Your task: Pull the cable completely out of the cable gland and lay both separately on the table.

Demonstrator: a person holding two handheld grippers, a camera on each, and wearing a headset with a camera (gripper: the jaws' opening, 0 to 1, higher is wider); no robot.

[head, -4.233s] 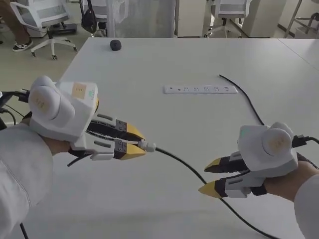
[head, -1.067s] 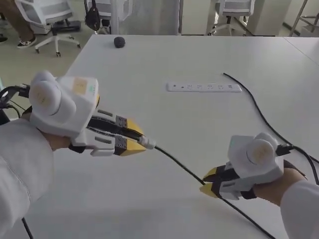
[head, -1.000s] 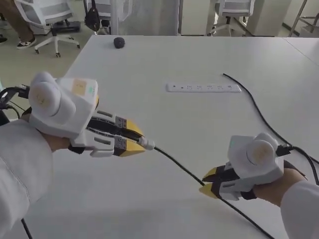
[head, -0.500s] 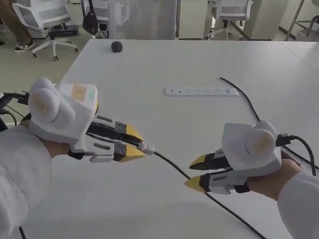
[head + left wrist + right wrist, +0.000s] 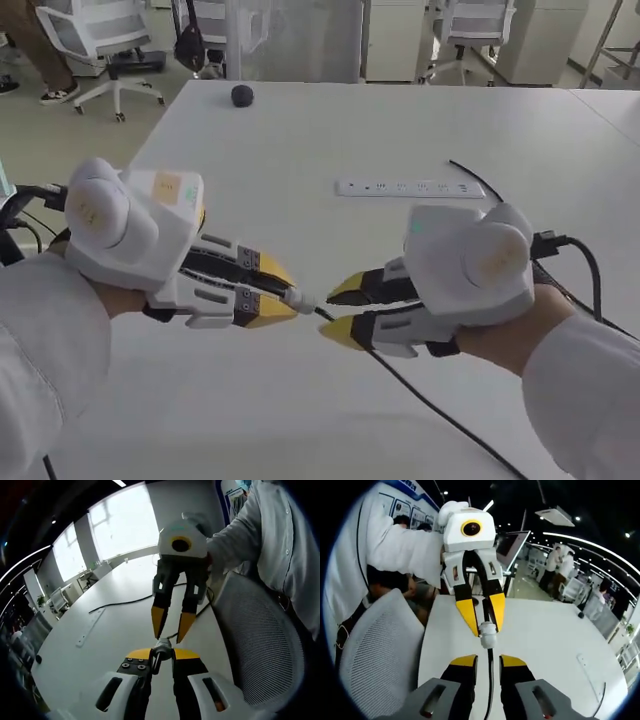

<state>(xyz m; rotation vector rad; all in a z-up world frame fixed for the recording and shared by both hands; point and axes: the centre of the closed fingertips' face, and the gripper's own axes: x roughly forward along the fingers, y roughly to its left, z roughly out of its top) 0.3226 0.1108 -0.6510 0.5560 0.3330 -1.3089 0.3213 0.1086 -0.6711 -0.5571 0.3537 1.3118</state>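
Observation:
My left gripper (image 5: 292,298) is shut on a small white cable gland (image 5: 301,299), held just above the white table (image 5: 300,140). A black cable (image 5: 420,400) leaves the gland and trails toward the table's near right edge. The right gripper (image 5: 338,310) is open, its yellow tips right by the gland, one on each side of the cable. In the left gripper view the gland (image 5: 161,647) sits between my left gripper's (image 5: 161,653) tips, with the right gripper (image 5: 170,626) facing it. In the right gripper view the cable (image 5: 490,680) runs between the right gripper's (image 5: 488,661) open jaws up to the gland (image 5: 487,632).
A white power strip (image 5: 405,187) lies mid-table, with a second black cable (image 5: 485,183) curving past its right end. A small dark round object (image 5: 241,95) sits at the far edge. Office chairs (image 5: 90,30) stand beyond the table. A mesh chair back (image 5: 375,650) is behind me.
The right gripper, low on the cable farther right a second ago, has opened, risen and moved left along the cable to the gland. The left gripper has kept hold of the gland.

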